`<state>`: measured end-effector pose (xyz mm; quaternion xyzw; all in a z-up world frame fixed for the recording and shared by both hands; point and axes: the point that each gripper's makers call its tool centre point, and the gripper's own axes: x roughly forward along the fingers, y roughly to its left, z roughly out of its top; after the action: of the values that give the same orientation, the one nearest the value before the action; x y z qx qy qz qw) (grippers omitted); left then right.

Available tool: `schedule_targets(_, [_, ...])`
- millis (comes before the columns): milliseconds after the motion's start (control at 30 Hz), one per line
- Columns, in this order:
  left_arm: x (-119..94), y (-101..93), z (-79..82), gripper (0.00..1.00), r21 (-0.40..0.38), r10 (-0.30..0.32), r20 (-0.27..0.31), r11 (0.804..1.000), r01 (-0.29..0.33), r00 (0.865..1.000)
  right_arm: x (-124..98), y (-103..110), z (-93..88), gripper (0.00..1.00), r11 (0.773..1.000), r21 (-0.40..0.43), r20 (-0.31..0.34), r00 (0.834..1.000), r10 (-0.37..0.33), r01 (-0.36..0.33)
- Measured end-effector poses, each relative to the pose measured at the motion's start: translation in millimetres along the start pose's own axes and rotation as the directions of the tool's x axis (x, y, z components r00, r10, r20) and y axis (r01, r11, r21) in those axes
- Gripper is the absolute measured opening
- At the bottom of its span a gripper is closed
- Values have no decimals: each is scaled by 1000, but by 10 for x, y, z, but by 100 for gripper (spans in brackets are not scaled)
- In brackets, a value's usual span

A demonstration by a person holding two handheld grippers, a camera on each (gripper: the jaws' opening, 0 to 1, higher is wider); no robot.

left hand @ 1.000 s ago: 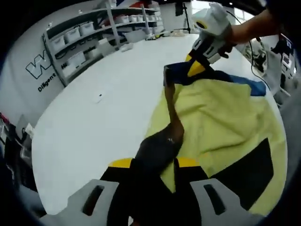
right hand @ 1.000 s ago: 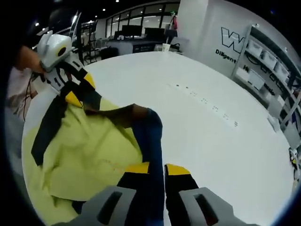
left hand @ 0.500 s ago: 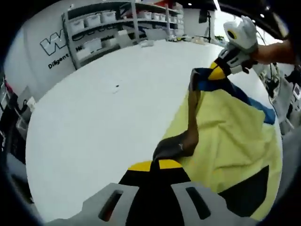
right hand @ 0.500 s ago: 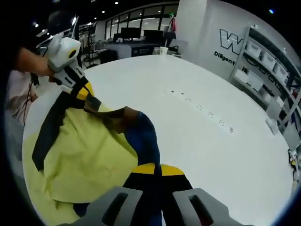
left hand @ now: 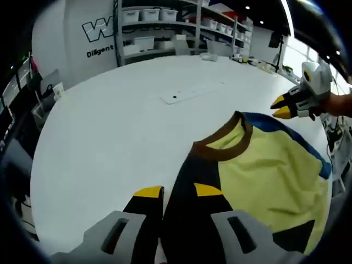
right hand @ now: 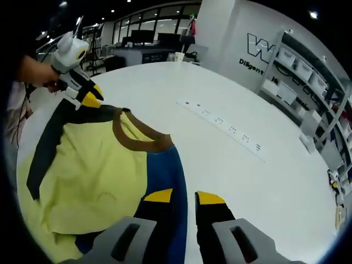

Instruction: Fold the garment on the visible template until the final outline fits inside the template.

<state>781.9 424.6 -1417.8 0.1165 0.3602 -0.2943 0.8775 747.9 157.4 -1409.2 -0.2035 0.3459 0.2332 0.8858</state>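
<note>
White and round, the table (left hand: 99,143) carries everything, and it sits in a big workshop with shelving (left hand: 165,27) full of bins along the far wall. Nearest in the left gripper view, the left gripper (left hand: 179,192) has its yellow-tipped jaws apart, with the black sleeve edge of the T-shirt (left hand: 264,176) lying between them, not pinched. From there the garment spreads flat across the table: a yellow body, a brown collar (left hand: 223,148) facing the open table, black at one shoulder and blue at the other (the blue side is the far one from this angle). Beyond the collar, the right gripper (left hand: 283,107) is held by a hand just off the blue shoulder, its jaws parted and off the cloth.

In the right gripper view, the right gripper's jaws stand apart above the blue edge of the shirt, clear of the fabric. Farther out, a long white power strip (right hand: 223,129) lies on the bare tabletop, well apart from the shirt.
</note>
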Motion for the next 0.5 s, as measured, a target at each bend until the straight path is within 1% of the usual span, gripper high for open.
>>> schedule_targets(67, [-45, -20, 8, 28, 6, -7, 10, 1000, 7, 1000, -41, 3, -35, 12, 1000, 5, 0, 1000, 2, -2])
schedule_targets(133, [-80, -39, -3, 29, 10, -14, 5, 1000, 14, 1000, -94, 16, -66, 13, 1000, 10, -1, 1000, 4, -4])
schedule_targets(233, [-163, -63, -3, 33, 8, -19, 7, 1000, 19, 1000, -164, 47, -89, 14, 1000, 21, -4, 1000, 10, -10])
schedule_targets(367, [-276, -131, 21, 36, 3, -29, 26, 1000, 29, 999, -282, 171, -62, 19, 999, 31, 17, 999, 39, -40])
schedule_targets(500, [-392, -236, -12, 45, 41, -44, 30, 998, 43, 999, -383, 289, -62, 23, 998, 13, 26, 998, 57, -57])
